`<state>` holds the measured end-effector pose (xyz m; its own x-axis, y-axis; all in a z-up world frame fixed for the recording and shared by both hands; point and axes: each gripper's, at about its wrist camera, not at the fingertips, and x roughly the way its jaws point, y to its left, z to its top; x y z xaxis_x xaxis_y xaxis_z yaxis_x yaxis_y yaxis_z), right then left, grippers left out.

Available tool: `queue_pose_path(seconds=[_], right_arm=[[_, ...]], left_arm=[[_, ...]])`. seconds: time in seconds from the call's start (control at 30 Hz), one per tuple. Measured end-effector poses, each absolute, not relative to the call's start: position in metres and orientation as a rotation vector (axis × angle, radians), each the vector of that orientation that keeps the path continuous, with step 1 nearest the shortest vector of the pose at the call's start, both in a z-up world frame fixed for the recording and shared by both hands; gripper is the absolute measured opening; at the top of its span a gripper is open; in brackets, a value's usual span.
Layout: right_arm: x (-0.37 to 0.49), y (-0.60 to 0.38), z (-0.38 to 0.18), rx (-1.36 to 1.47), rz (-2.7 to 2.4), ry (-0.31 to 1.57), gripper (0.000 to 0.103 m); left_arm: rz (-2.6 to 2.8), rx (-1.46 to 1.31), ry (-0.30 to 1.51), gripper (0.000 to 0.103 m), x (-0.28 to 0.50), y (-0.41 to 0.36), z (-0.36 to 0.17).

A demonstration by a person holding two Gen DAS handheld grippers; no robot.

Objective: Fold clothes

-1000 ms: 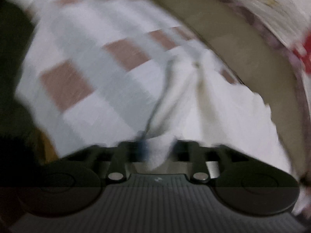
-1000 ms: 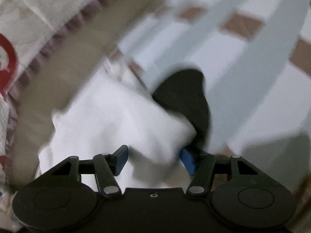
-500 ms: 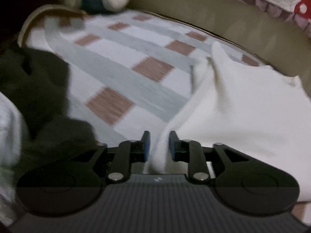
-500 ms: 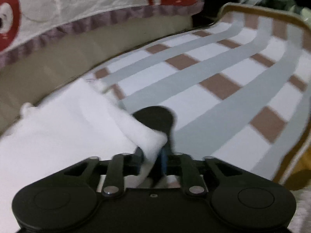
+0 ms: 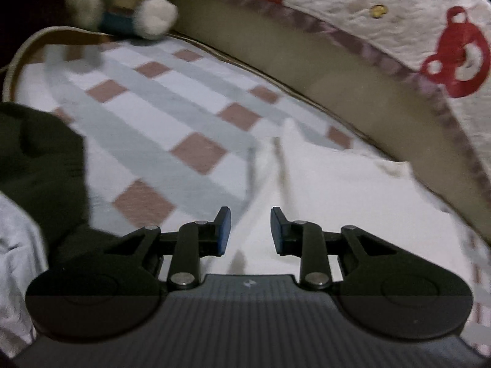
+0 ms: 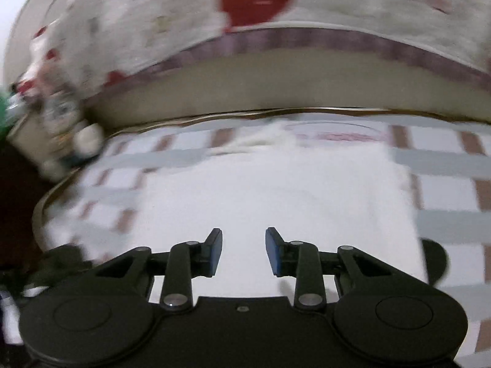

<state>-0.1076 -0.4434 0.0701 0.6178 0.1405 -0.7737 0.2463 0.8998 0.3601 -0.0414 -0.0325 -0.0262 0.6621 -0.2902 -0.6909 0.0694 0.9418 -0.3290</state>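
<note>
Grippers hang above a checked sheet (image 5: 159, 122), each pointing down at a white garment (image 6: 276, 202) that lies flat on it. Left gripper (image 5: 250, 230): jaws partly apart and closing, blue pads (image 5: 223, 230) clear of the cloth, nothing gripped; the garment lies below and beyond the gap, and spreads to the right in the left wrist view. A raised fold or ridge of the garment runs away from the gap toward the far edge of the sheet. Right gripper (image 6: 244, 251): jaws partly apart and opening, pads (image 6: 271, 253) bare, nothing held; the garment fills the middle of the right wrist view as a roughly square, smooth shape, with faint red print near its far edge. Garment position: on the sheet, near the tan side (image 5: 337, 70) of a raised bed or cushion that runs along the far edge. A quilt (image 5: 399, 21) with red figures and a purple border covers the top of that side. A dark garment (image 5: 40, 165) lies at the left of the left wrist view, apart from the white one, with pale cloth (image 5: 15, 245) just beside it. A soft toy (image 5: 122, 3) sits at the far left corner of the sheet, blurred in both views. A dark round shape (image 6: 435, 260) shows at the right edge of the white garment; what it is cannot be told.
</note>
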Motion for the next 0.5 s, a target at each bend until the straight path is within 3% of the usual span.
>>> queue_pose_path(seconds=[0.17, 0.27, 0.5], right_arm=[[-0.035, -0.426, 0.122, 0.545, -0.164, 1.127, 0.045], [0.012, -0.394, 0.134, 0.371, -0.218, 1.170, 0.045], [0.092, -0.333, 0.108, 0.226, -0.026, 1.142, 0.044]], left_arm=[[-0.291, -0.186, 0.833, 0.028, 0.004, -0.036, -0.002], [-0.309, -0.120, 0.786, 0.028, 0.045, -0.038, 0.008], [-0.456, -0.288, 0.792, 0.021, 0.082, -0.032, -0.059]])
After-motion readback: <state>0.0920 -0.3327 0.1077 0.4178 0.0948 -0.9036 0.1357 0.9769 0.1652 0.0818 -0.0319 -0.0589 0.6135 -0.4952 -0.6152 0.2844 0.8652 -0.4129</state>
